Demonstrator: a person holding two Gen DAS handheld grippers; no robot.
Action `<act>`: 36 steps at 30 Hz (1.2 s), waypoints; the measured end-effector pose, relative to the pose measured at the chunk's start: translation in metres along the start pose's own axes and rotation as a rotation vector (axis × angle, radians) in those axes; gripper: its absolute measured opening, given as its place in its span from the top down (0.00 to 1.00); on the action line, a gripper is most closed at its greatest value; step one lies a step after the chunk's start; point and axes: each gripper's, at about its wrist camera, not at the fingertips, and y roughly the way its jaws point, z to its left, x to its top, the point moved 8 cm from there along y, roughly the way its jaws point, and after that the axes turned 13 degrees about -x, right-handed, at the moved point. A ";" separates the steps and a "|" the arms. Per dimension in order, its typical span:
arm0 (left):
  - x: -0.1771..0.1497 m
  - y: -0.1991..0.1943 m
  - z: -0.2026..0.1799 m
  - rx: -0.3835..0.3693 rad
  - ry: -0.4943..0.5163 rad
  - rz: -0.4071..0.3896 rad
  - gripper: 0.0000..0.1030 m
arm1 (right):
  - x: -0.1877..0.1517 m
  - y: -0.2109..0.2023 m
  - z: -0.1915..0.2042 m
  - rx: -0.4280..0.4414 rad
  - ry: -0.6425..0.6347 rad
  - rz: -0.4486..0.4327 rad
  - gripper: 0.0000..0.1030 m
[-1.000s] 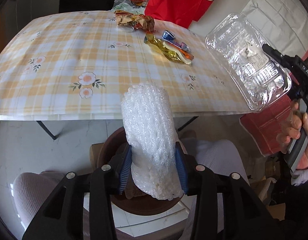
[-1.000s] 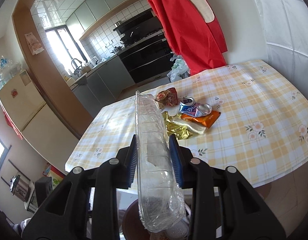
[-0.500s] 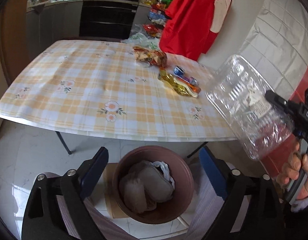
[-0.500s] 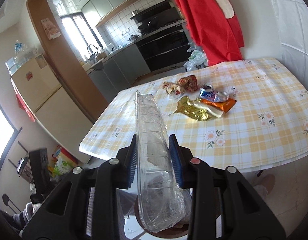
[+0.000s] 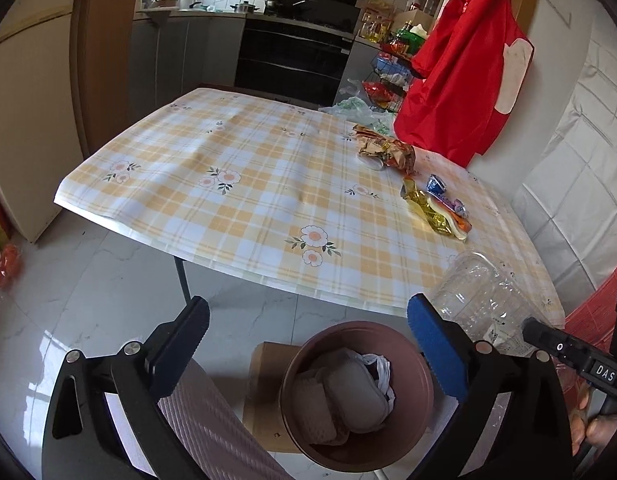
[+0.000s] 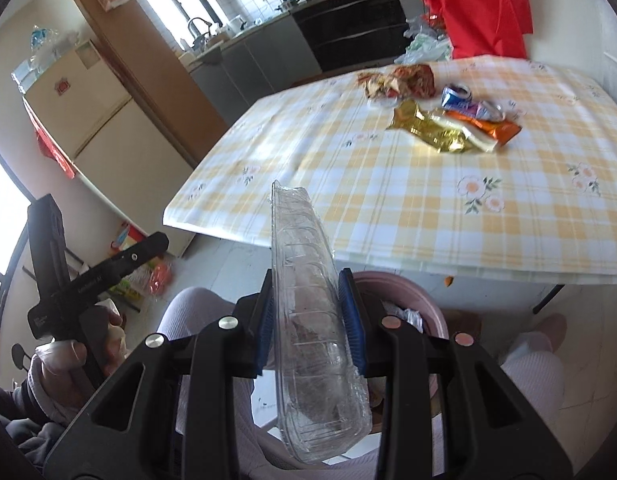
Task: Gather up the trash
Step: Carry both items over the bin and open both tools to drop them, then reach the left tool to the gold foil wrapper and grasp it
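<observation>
My left gripper (image 5: 312,344) is open and empty above a brown trash bin (image 5: 412,344) that holds the bubble wrap (image 5: 354,394). My right gripper (image 6: 310,312) is shut on a clear plastic clamshell container (image 6: 304,292), held edge-on above the bin (image 6: 392,288); the container also shows in the left wrist view (image 5: 484,300). On the checked table (image 5: 244,184) lie a crumpled red-brown wrapper (image 5: 388,148), a gold wrapper (image 5: 424,208), a crushed blue can (image 5: 436,186) and an orange wrapper (image 6: 488,126).
The bin stands on the tiled floor by the table's near edge, with a cardboard piece (image 5: 264,364) under it. My lap (image 5: 212,432) lies below the grippers. A red cloth (image 5: 464,72) hangs at the back right. A fridge (image 6: 88,112) stands left.
My left gripper opened and let the bubble wrap drop into the bin, then rose. My right gripper moved the clear container lower, toward the bin.
</observation>
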 end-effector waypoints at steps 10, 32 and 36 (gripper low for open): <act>-0.011 0.007 0.002 0.044 0.024 -0.008 0.06 | -0.024 0.029 -0.001 -0.006 0.000 0.068 0.47; -0.021 0.038 -0.013 0.008 0.135 0.080 0.06 | -0.006 0.025 -0.087 -0.331 0.141 -0.122 0.06; 0.005 0.057 -0.025 -0.046 0.160 0.091 0.06 | 0.018 0.020 -0.109 -0.362 0.141 -0.171 0.06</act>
